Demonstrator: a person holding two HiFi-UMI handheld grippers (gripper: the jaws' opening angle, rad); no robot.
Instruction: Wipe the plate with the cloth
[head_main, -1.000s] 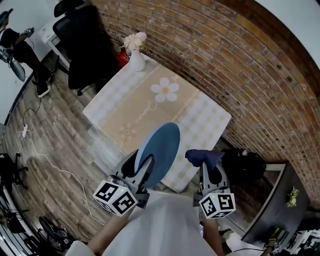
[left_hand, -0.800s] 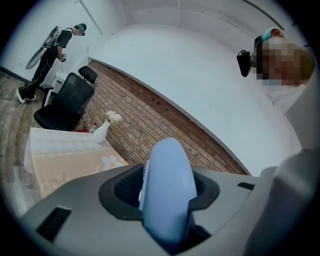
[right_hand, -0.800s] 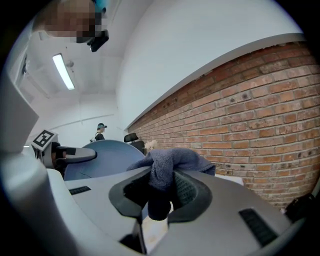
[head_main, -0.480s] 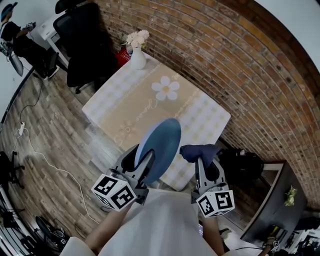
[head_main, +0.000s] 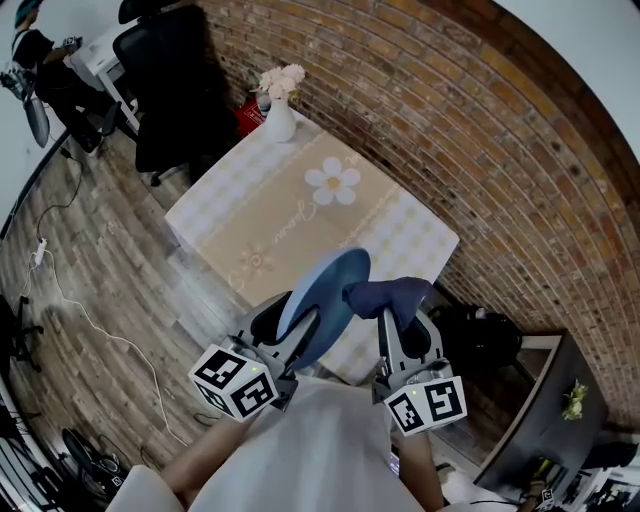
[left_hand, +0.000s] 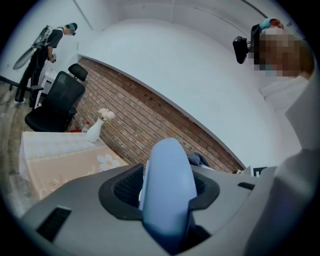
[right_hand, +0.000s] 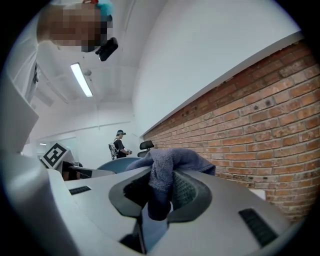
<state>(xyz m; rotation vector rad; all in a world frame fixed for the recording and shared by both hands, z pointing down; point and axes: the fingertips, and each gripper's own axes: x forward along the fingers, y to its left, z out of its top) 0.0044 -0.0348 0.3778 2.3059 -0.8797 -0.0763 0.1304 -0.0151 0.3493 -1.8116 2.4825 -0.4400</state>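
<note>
Above the near edge of the bench (head_main: 262, 215), both claws are held in the air in front of the person.

1. Left claw (head_main: 290, 335): pressed together on the lower rim of the blue plate (head_main: 328, 298). The left gripper view shows the plate (left_hand: 167, 192) standing edge-on between the jaws, both jaws bearing on it. The plate rises from the claw and leans toward the right claw.

2. Right claw (head_main: 404, 328): pinching the dark blue cloth (head_main: 385, 294). In the right gripper view the cloth (right_hand: 165, 170) is bunched between the jaws and spills over their tips, with the plate (right_hand: 116, 165) just beyond it.

3. Change from one second ago: the cloth was then clearly apart from the plate, off to its right. Half a second ago the gap had narrowed. Now the cloth lies against the plate's upper right rim in the head view; actual contact cannot be confirmed. The plate's top has also tilted further toward the right claw.

4. Surroundings: the bench carries a checked covering with a flower print. A white vase (head_main: 281, 120) with pale flowers stands at its far corner, near a black chair (head_main: 172, 85). A brick wall (head_main: 480, 150) runs behind the bench.
</note>
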